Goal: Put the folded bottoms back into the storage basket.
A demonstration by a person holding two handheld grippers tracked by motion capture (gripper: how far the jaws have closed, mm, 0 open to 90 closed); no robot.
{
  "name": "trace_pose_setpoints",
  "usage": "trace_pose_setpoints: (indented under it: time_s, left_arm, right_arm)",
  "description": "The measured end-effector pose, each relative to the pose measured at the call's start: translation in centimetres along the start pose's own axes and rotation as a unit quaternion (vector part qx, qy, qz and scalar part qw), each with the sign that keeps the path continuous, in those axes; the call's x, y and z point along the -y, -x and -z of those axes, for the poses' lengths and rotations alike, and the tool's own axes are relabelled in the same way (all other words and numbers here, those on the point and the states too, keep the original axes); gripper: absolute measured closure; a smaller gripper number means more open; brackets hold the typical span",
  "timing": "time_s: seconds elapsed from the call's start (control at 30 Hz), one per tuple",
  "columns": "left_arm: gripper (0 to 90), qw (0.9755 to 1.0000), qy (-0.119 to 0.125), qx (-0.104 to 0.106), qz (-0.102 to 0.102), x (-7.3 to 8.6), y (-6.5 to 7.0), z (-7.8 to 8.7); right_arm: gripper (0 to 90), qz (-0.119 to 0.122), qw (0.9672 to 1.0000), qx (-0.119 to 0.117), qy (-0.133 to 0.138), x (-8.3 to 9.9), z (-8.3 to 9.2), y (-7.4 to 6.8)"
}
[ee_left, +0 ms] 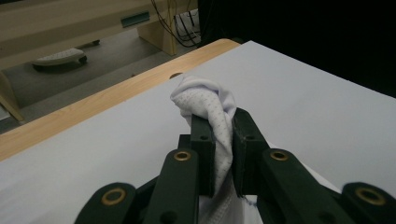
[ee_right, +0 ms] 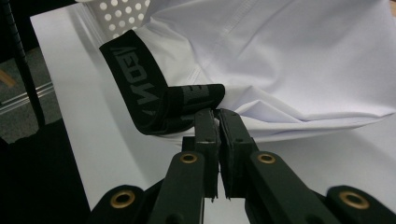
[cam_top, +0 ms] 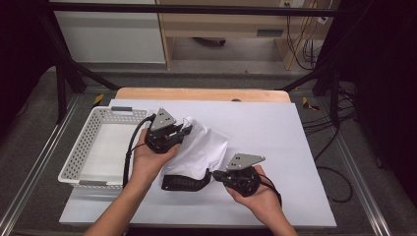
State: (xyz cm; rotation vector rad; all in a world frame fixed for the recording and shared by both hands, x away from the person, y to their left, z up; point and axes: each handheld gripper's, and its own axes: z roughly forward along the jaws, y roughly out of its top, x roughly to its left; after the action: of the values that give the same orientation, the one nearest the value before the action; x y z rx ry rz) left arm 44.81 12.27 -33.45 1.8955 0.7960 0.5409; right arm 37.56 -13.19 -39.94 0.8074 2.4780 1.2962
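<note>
Right gripper [cam_top: 212, 175], nearest the camera in the high view, is clamped on the black lettered waistband [ee_right: 154, 100] of a white stretch-fabric garment [cam_top: 204, 147] lying on the white table sheet [cam_top: 275, 147]. Left gripper [cam_top: 188, 129] pinches a bunched fold of that garment's far edge, beside a white perforated plastic basket [cam_top: 81, 147].

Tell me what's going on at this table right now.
A person is handling a white garment with a black waistband, using a gripper in each hand. The left gripper is shut on a bunched fold of the white fabric, and the right gripper is shut on the waistband. The garment lies on a white sheet over the table, and a white perforated basket sits beside it.
</note>
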Motion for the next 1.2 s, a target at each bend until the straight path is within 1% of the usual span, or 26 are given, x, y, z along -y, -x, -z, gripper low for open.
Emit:
trace_pose_setpoints:
  time_s: [0.07, 0.17, 0.27, 0.33, 0.37, 0.53, 0.7, 0.73, 0.9, 0.97, 1.07, 1.1, 1.2]
  left_arm:
    - [81.5, 1.0000, 0.004, -0.003, 0.006, -0.2, -0.5, 0.2]
    - [81.5, 0.9999, 0.009, -0.008, 0.006, -0.7, -1.0, 0.7]
    - [81.5, 0.9998, 0.012, -0.012, 0.006, -1.3, -1.4, 1.3]
    - [81.5, 0.9998, 0.010, -0.019, 0.004, -1.7, -1.8, 1.4]
    - [81.5, 0.9997, 0.012, -0.023, 0.006, -1.8, -2.0, 1.5]
    - [81.5, 0.9994, 0.022, -0.027, 0.005, -2.5, -2.7, 2.2]
    - [81.5, 0.9992, 0.016, -0.035, -0.002, -2.6, -3.4, 2.6]
    - [81.5, 0.9992, 0.014, -0.037, -0.002, -2.6, -3.6, 2.6]
    - [81.5, 0.9990, 0.011, -0.043, -0.003, -2.9, -4.3, 2.7]
    - [81.5, 0.9989, 0.010, -0.045, -0.005, -3.1, -4.4, 2.8]
    - [81.5, 0.9986, 0.011, -0.051, -0.014, -3.4, -4.6, 3.0]
    - [81.5, 0.9987, 0.007, -0.050, -0.012, -3.5, -4.6, 3.1]
    - [81.5, 0.9984, 0.004, -0.054, -0.017, -3.8, -4.8, 3.3]
  right_arm:
    - [87.3, 0.000, 1.0000, -0.002, -0.002, -0.3, -0.3, 0.2]
    - [87.3, 0.008, 0.9999, -0.001, -0.008, -0.9, -0.6, 0.3]
    - [87.2, 0.014, 0.9999, -0.004, 0.001, -1.7, -0.7, 0.2]
    - [87.3, 0.013, 0.9999, -0.007, 0.006, -2.1, -0.9, 0.2]
    - [87.2, 0.014, 0.9998, -0.009, 0.009, -2.4, -1.0, 0.2]
    - [87.3, 0.027, 0.9993, -0.013, 0.021, -3.8, -1.2, 0.0]
    - [87.2, 0.025, 0.9993, -0.015, 0.024, -4.8, -2.0, 0.1]
    - [87.3, 0.027, 0.9992, -0.016, 0.025, -5.0, -2.1, 0.1]
    - [87.3, 0.023, 0.9991, -0.020, 0.029, -5.2, -2.8, 0.2]
    - [87.3, 0.019, 0.9991, -0.022, 0.032, -5.4, -3.0, 0.4]
    - [87.3, 0.014, 0.9989, -0.026, 0.037, -5.7, -3.2, 0.5]
    - [87.3, 0.014, 0.9988, -0.026, 0.039, -5.8, -3.2, 0.5]
    - [87.3, 0.014, 0.9987, -0.029, 0.041, -6.2, -3.2, 0.4]
